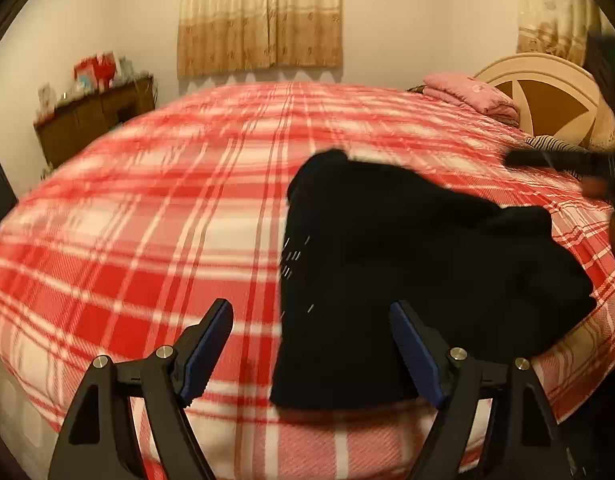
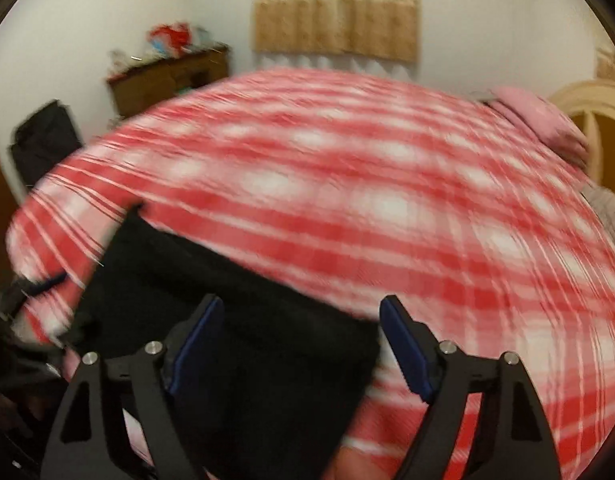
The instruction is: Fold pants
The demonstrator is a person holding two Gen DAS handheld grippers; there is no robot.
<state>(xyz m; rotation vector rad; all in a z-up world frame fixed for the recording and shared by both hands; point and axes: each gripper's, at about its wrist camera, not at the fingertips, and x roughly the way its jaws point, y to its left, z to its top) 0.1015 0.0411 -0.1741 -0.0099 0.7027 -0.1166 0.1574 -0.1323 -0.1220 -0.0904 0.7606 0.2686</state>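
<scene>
The right tool [image 2: 303, 344], jaws spread wide, hangs over black pants [image 2: 235, 320] on a plaid bedspread [image 2: 387, 200].

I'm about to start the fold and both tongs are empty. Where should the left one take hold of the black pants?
Judging by the left view, grip the pants at their near hem corner. It lies flat at the bed's front edge, just ahead of the open left tongs. Come in low from the front, one finger sliding under the cloth.

I see the black pants [image 1: 419, 256] lying in a rumpled heap, flat on the bed, ahead and right of my left tongs; they [image 2: 243, 320] sit just ahead-left of my right tongs, blurred.
</scene>
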